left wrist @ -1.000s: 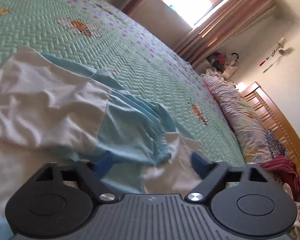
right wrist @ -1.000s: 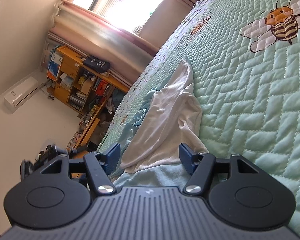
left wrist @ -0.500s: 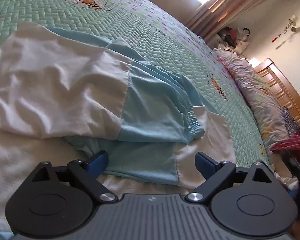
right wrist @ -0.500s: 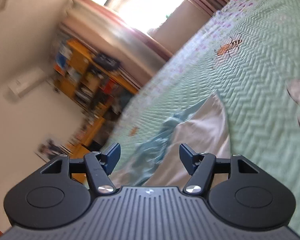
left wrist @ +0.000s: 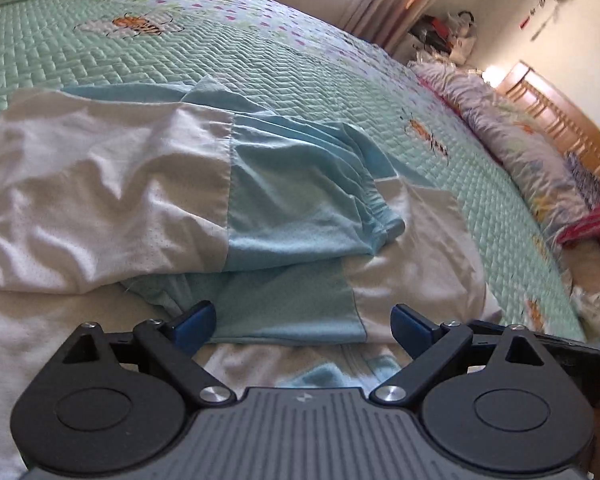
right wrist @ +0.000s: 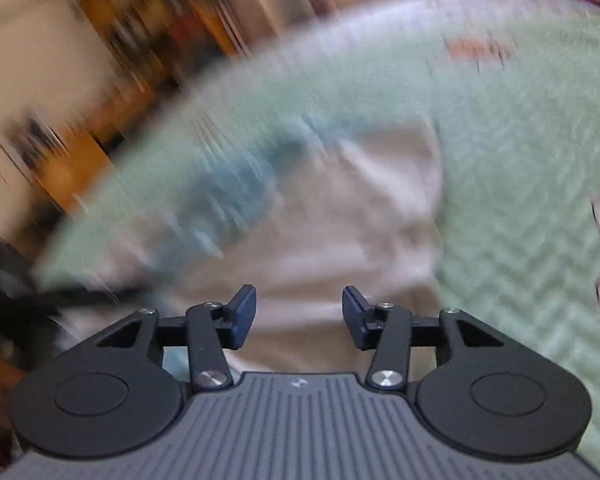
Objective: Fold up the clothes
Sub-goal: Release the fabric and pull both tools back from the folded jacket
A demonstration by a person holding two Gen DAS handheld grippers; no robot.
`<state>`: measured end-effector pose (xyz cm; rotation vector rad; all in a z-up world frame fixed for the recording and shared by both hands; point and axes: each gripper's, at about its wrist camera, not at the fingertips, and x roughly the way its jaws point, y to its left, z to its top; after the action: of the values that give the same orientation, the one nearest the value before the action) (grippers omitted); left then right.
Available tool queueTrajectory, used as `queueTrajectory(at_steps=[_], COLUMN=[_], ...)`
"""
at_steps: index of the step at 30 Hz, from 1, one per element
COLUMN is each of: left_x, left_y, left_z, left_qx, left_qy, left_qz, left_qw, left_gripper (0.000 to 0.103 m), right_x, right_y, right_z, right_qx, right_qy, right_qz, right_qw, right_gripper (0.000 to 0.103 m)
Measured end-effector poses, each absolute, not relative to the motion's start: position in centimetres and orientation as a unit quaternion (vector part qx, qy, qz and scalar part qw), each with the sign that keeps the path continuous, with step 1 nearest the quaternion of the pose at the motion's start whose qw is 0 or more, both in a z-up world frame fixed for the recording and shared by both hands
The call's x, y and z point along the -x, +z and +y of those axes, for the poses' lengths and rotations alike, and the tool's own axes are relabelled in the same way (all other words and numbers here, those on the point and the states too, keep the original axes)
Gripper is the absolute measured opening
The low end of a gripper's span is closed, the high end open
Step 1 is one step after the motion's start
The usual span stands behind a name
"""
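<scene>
Bare green quilt (left wrist: 260, 60) lies open beyond the rumpled shirt (left wrist: 140, 184); pillows (left wrist: 520, 152) crowd its right edge.

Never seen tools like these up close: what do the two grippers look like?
They match. The left gripper and right gripper each have a ribbed grey body bearing a small pale mark, two round black discs, black link arms with silver screws, and dark blue jaws. No cables, hands or sleeves show.

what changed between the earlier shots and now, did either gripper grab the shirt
The right gripper swung across the bed, so its view is now blurred, and its jaws are closing with nothing visibly pinched between them. The left gripper rolled, levelling its view, and remains wide open just above the near edge of the white and light blue shirt. Neither has taken hold. The shirt stays crumpled on the green quilt.
</scene>
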<state>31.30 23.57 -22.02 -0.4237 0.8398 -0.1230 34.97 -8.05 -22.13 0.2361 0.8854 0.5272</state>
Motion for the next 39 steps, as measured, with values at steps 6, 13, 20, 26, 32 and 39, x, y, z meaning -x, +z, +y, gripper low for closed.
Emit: queueTrajectory(at_steps=[6,13,20,26,32,39], left_x=[-28.7,-26.1,-23.7,-20.4,-17.2,-13.7], left_y=[-20.6,-19.7,-19.1,-19.1,-18.2,-16.5], left_z=[22.6,22.7,23.1,22.9,22.6,21.7], left_qx=[0.15,0.101,0.076,0.058,0.046,0.028], left_qy=[-0.041,-0.024,-0.016,-0.016,-0.012,-0.017], left_qz=[0.417,0.422,0.427,0.44,0.445,0.432], left_qw=[0.895,0.901,0.901,0.896,0.894,0.901], left_gripper=[0.099,0.1,0.101,0.102,0.102,0.102], right_x=[-32.3,-31.7,-26.5,-19.4,-15.9,-12.6], right_y=[-18.4,-20.6,-19.5,-19.1,-19.7,-18.4], right_z=[-7.1,-5.8,-5.3,-2.0,-0.2,-0.7], right_qx=[-0.095,-0.098,-0.102,-0.045,-0.016,-0.059], right_qy=[0.232,0.215,0.211,0.234,0.201,0.212], right_qz=[0.364,0.398,0.38,0.363,0.382,0.346], right_qw=[0.897,0.886,0.895,0.901,0.902,0.912], right_gripper=[0.041,0.049,0.051,0.074,0.074,0.074])
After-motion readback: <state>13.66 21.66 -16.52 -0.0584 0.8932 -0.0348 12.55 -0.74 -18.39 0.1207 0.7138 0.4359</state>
